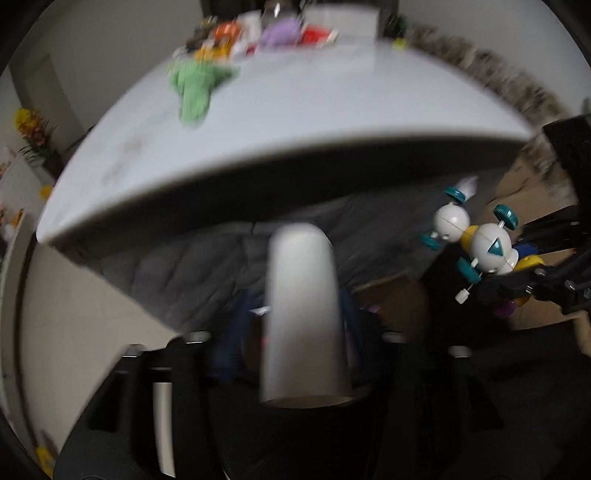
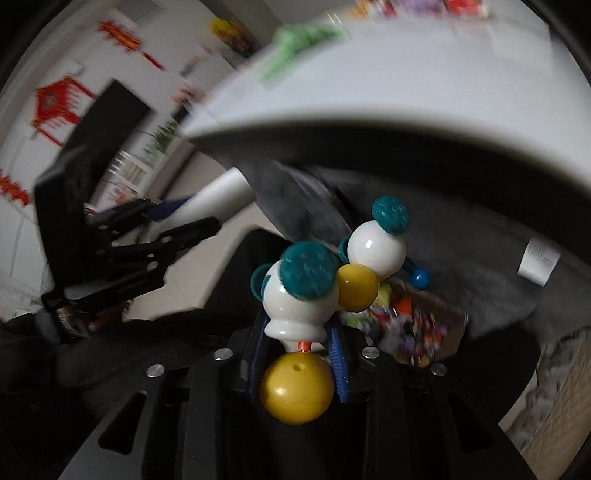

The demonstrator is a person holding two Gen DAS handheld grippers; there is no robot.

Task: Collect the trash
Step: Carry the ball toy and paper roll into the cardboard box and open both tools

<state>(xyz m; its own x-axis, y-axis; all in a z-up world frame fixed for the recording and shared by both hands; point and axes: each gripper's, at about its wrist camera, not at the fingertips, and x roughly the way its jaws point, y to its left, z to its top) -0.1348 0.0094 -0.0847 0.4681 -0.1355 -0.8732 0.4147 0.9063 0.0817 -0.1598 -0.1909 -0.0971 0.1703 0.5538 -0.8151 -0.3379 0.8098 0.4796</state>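
My left gripper [image 1: 303,325] is shut on a white paper cup [image 1: 303,317], held upside down below the table's front edge. My right gripper [image 2: 299,343] is shut on a toy of white, yellow and teal balls [image 2: 306,291], its blue fingers [image 2: 338,365] clamped on the toy's neck. The toy and right gripper also show in the left wrist view [image 1: 476,243] at the right. The left gripper appears in the right wrist view [image 2: 140,251] at the left. A cardboard box [image 2: 421,325] with mixed colourful items sits below the toy.
The white table [image 1: 295,122] carries a green plush [image 1: 195,85], a purple plush [image 1: 280,33], red and orange packets [image 1: 314,37] and a white box [image 1: 340,18]. A grey cloth [image 1: 192,266] hangs under the table. A patterned rug [image 1: 491,74] lies to the right.
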